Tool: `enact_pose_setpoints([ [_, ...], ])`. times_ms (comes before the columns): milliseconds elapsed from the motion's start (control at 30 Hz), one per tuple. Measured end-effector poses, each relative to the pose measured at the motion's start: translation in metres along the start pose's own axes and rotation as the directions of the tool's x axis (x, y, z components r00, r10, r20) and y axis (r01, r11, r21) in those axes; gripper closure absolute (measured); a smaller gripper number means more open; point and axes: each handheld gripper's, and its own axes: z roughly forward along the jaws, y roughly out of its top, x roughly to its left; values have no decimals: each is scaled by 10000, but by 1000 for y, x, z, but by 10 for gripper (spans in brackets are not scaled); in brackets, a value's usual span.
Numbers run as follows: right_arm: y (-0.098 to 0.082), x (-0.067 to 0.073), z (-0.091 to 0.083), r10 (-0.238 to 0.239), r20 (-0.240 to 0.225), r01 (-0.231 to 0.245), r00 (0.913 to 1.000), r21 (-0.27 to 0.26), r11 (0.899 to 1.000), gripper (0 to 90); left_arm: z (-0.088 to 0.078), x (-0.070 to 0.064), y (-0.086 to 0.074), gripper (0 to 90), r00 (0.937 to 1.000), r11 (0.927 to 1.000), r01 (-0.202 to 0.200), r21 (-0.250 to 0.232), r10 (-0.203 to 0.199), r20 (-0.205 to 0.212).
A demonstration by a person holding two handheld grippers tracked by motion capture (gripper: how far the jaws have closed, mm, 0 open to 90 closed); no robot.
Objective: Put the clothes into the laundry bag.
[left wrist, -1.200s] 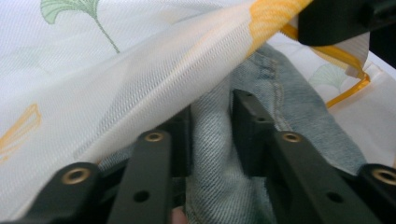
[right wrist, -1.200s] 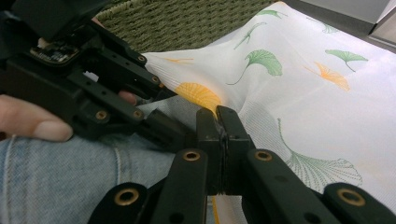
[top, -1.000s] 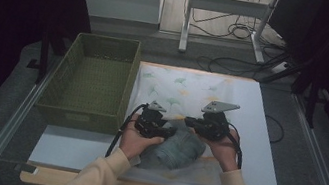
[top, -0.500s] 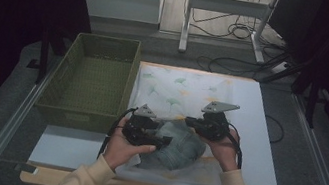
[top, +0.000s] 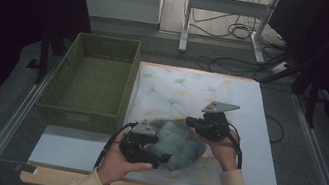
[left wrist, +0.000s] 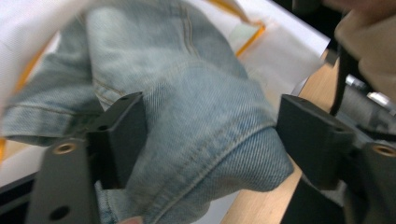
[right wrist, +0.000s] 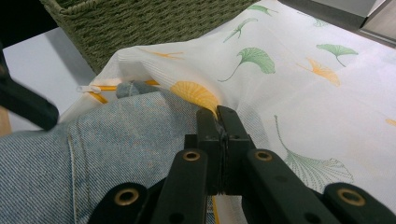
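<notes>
Denim, soft and floppy, the jeans [top: 177,143] lie half inside the leaf-print bag [top: 177,92] on the desk; right gripper [right wrist: 218,116] pinches the bag's edge, left gripper [left wrist: 210,140] spread around a thick hem worth grabbing.

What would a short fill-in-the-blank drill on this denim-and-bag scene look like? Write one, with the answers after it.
1. The faded blue denim garment lies partly inside a white bag printed with ____ leaves.
2. The right hand-held gripper is ____ on the bag's edge.
3. The left hand-held gripper has just been opening; its jaws now stand ____ on either side of the denim.
4. The woven basket beside the bag is ____ in colour.

Missing words: ginkgo; shut; open; green
</notes>
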Motion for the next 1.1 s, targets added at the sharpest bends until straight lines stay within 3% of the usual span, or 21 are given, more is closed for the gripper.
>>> enact_pose_setpoints([
  [167,0,0,0,-16,0,16,10000,20,10000,886,10,3,-3,528,9990,9995,-265,185,271,-352],
  [300,0,1,-1,55,-151,-56,9999,-54,10000,886,17,9,-1,648,9969,9995,-305,120,312,-715],
  [467,3,3,-3,18,-296,-23,9996,-173,9998,886,25,12,4,694,9902,9990,-447,-49,437,-1327],
  [933,4,5,-3,-83,-255,78,9996,-178,9998,886,51,33,27,712,9779,9999,-28,-160,-6,-2089],
  [1100,5,5,-4,-92,-268,86,9996,-198,9998,886,59,37,33,715,9688,9997,-157,-178,108,-2475],
])
